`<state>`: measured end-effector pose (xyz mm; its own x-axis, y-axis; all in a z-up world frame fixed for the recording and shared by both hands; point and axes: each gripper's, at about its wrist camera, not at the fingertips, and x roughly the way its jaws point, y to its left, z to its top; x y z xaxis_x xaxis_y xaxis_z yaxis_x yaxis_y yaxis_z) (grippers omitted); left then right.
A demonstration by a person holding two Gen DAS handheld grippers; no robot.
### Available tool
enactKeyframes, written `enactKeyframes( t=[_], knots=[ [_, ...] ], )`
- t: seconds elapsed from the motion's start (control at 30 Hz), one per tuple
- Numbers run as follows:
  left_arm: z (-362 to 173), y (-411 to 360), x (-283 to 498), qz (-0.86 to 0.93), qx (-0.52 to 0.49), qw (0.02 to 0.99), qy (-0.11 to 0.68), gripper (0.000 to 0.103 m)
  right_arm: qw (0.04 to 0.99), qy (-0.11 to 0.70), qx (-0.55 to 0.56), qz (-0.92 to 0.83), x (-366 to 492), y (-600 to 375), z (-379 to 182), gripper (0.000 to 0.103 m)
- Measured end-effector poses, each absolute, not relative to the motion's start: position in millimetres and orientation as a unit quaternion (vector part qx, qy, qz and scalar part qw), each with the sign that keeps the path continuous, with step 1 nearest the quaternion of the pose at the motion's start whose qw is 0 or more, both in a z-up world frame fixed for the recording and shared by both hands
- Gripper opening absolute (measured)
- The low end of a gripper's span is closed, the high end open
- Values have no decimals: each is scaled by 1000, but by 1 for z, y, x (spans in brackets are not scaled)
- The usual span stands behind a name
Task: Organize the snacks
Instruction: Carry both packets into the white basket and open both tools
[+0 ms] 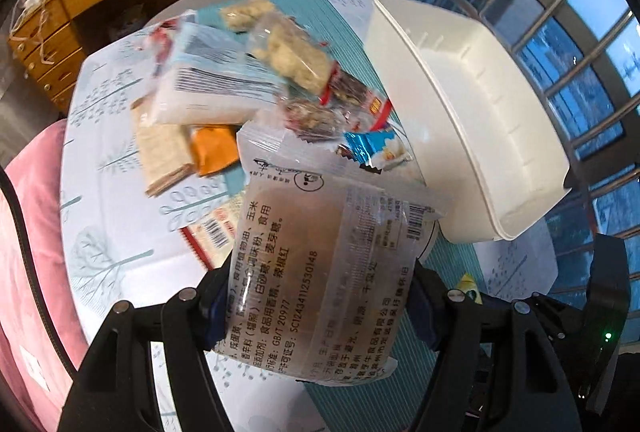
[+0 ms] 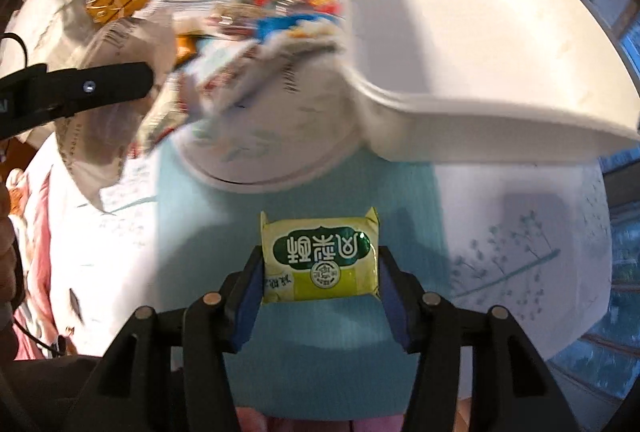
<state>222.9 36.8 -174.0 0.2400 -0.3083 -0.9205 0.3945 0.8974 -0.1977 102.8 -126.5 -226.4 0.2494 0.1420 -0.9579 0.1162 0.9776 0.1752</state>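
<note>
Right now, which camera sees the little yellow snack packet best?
The right wrist view. The yellow snack packet sits close and sharp there, between the right tool's pads, with its green label showing. In the left wrist view only a small yellow corner peeks out behind the left tool's black frame.

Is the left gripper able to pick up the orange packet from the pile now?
Probably not: the left gripper is already shut on a clear wrapped cake, so its jaws are occupied. The orange packet also lies partly under other snacks.

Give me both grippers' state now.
Left gripper: shut on the clear cake packet.
Right gripper: shut on the yellow-green snack packet.
</note>
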Motion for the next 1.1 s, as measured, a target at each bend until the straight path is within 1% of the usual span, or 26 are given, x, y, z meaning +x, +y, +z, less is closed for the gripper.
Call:
enactKeyframes(
  t=[0.3,0.5,0.83,1.1],
  knots=[
    [-145,60,213,-205,-3,811,548,70,832,542,83,86,131,-110,-174,54],
    [-129,49,205,-167,-18,823,542,70,844,517,64,124,140,-127,-151,54],
    [-99,-14,197,-135,-34,838,527,71,858,486,31,161,141,-190,-116,54],
    [-87,-73,198,-153,-33,846,510,71,869,473,31,144,146,-255,-101,54]
  ],
)
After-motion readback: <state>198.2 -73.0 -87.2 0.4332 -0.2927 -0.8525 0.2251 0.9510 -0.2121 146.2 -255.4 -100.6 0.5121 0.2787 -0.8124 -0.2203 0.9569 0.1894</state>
